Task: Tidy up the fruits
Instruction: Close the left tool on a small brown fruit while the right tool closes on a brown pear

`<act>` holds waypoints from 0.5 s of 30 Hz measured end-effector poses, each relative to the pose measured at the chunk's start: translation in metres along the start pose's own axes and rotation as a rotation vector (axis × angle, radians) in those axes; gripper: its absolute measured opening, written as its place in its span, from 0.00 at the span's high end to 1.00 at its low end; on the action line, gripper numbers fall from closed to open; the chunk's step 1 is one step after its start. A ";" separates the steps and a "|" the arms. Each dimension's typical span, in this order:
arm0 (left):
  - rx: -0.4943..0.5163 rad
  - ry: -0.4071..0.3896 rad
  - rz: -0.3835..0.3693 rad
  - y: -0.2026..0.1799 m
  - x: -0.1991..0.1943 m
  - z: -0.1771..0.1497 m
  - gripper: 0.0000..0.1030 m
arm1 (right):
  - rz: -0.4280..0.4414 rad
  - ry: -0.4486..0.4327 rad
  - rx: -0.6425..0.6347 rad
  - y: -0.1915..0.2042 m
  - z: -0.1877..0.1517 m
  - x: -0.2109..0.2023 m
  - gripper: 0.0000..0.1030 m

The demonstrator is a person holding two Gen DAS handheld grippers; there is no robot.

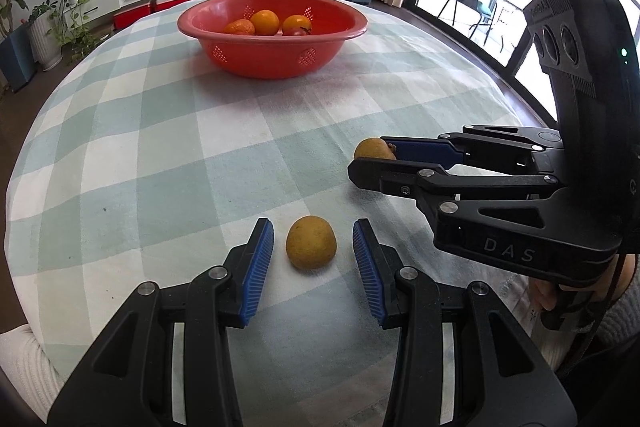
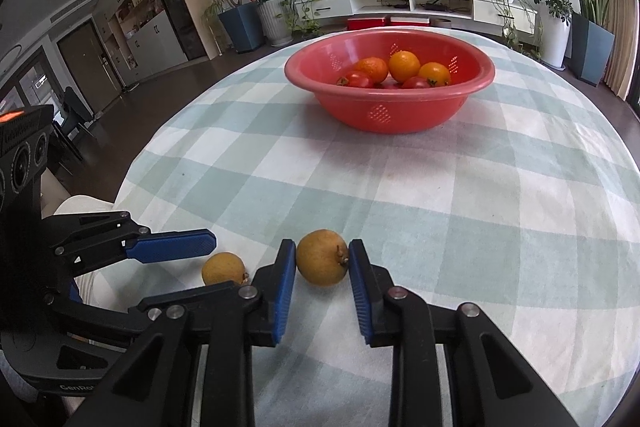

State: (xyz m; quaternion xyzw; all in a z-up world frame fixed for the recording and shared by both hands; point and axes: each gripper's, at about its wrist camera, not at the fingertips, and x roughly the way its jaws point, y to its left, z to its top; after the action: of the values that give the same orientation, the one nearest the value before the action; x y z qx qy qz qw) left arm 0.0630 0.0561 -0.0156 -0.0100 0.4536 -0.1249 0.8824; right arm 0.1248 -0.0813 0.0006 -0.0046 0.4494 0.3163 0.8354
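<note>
Two yellow-brown round fruits lie near the front of the checked tablecloth. One fruit (image 1: 311, 242) rests between the blue pads of my left gripper (image 1: 313, 227), which is open, with a gap on each side of the fruit. My right gripper (image 2: 322, 247) is shut on the other fruit (image 2: 322, 263), which sits on the cloth with both pads pressing its sides. In the left wrist view this right gripper (image 1: 370, 155) reaches in from the right with its fruit (image 1: 374, 149) at the fingertips. The right wrist view shows the left gripper's blue finger (image 2: 172, 247) beside its fruit (image 2: 223, 269).
A red perforated bowl (image 1: 272, 61) (image 2: 388, 113) stands at the far middle of the table and holds oranges (image 2: 404, 66) and small red fruits (image 2: 358, 79). Bare checked cloth (image 1: 168, 147) lies between bowl and grippers. A hand (image 1: 548, 297) grips the right tool.
</note>
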 end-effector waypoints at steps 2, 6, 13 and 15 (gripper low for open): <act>0.002 0.005 -0.003 -0.001 0.003 -0.001 0.62 | 0.001 -0.001 0.003 -0.001 0.000 -0.001 0.71; 0.002 0.008 -0.003 -0.002 0.007 -0.003 0.62 | 0.000 -0.006 0.009 -0.002 0.000 -0.002 0.71; -0.003 0.004 -0.016 0.000 0.009 -0.003 0.62 | 0.000 -0.006 0.009 -0.002 0.000 -0.002 0.71; -0.013 0.002 -0.020 0.002 0.009 -0.003 0.62 | -0.001 -0.006 0.009 -0.002 0.000 -0.003 0.71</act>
State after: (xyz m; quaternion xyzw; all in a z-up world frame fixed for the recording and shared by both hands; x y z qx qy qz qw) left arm 0.0662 0.0560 -0.0245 -0.0200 0.4549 -0.1306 0.8807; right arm 0.1248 -0.0846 0.0019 0.0001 0.4482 0.3137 0.8371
